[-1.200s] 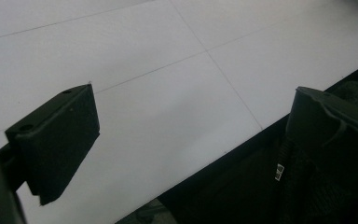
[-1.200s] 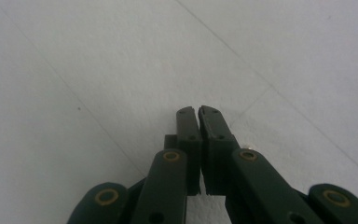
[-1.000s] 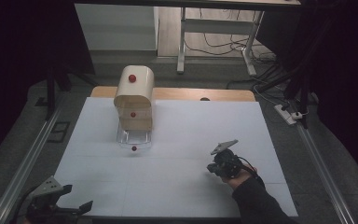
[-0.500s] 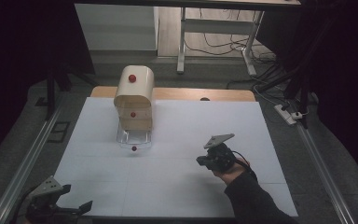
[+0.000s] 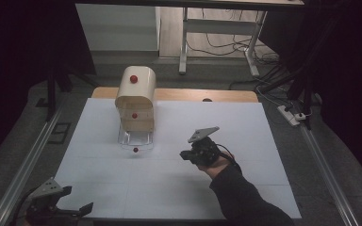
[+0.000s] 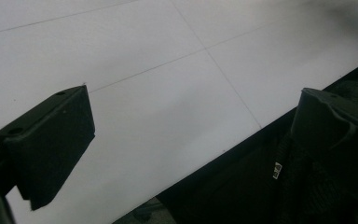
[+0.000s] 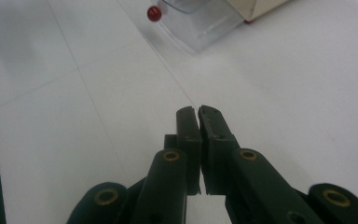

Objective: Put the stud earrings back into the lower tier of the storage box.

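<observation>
A cream cabinet (image 5: pixel 135 94) with a rounded top and red knobs stands at the back left of the white table (image 5: pixel 245 127). Its clear bottom drawer (image 5: pixel 135 139) is pulled out, its red knob (image 5: pixel 135 149) facing the front. My right gripper (image 5: pixel 185 154) hovers right of that drawer, pointing left toward it, jaws shut with nothing between them. In the right gripper view the shut gripper (image 7: pixel 198 112) aims at the clear drawer (image 7: pixel 200 23) and its knob (image 7: pixel 154 13). My left gripper (image 5: pixel 82 208) rests at the front left corner; the left gripper (image 6: pixel 191 126) stands open over the table edge.
A wooden tabletop edge (image 5: pixel 226 95) shows behind the white sheet. Metal rails (image 5: pixel 33 155) run along both sides. Desk legs and cables (image 5: pixel 259 56) lie on the floor beyond. The white surface stretches bare between the drawer and both grippers.
My right gripper has moved left and farther from the front edge, toward the drawer, and risen a little, staying shut. The left gripper has not moved.
</observation>
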The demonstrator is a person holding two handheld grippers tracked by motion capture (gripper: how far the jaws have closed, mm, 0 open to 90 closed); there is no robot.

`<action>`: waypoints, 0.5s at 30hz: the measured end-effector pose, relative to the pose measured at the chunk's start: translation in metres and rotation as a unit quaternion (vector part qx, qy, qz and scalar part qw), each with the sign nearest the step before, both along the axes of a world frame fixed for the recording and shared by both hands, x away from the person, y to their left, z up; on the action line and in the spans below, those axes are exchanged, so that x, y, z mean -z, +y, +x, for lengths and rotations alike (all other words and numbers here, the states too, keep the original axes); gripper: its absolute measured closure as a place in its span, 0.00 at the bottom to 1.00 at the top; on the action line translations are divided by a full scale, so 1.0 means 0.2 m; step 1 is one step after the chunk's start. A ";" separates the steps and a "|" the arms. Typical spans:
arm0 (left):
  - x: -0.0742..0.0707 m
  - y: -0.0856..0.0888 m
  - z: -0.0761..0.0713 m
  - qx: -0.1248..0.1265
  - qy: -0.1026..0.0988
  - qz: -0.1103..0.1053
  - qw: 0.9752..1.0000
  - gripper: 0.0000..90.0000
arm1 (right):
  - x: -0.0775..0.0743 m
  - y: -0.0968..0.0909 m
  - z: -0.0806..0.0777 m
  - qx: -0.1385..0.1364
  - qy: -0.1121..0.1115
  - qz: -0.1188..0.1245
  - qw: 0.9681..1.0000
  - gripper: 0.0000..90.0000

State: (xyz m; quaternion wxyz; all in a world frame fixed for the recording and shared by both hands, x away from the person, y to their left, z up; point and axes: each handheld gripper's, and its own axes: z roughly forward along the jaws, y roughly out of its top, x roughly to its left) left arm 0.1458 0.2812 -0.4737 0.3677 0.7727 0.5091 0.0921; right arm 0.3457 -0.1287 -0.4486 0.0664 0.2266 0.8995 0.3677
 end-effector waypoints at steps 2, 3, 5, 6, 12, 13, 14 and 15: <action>0.00 0.00 0.00 0.001 0.001 -0.004 1.000 0.00 | 0.00 0.03 0.01 -0.003 0.002 0.003 1.000 0.97; 0.00 0.00 0.00 0.002 0.002 -0.005 1.000 0.00 | 0.00 0.05 0.02 -0.001 0.002 0.004 1.000 0.97; 0.00 0.01 0.00 0.003 0.002 -0.009 1.000 0.00 | 0.00 0.07 0.03 0.000 0.002 0.005 1.000 0.97; 0.00 0.01 0.00 0.003 0.002 -0.010 1.000 0.00 | 0.00 0.08 0.04 -0.001 0.004 0.008 1.000 0.97; 0.00 0.01 0.00 0.004 0.002 -0.011 1.000 0.00 | 0.00 0.20 0.08 -0.009 0.003 0.018 1.000 0.97; 0.00 0.01 0.00 0.004 0.002 -0.011 1.000 0.00 | 0.00 0.21 0.09 -0.011 0.002 0.021 1.000 0.97; 0.00 0.01 0.00 0.003 0.002 -0.012 1.000 0.00 | 0.01 0.24 0.10 -0.013 0.000 0.022 1.000 0.97; 0.00 0.01 0.00 0.003 0.002 -0.012 1.000 0.00 | 0.01 0.25 0.10 -0.014 -0.001 0.020 1.000 0.97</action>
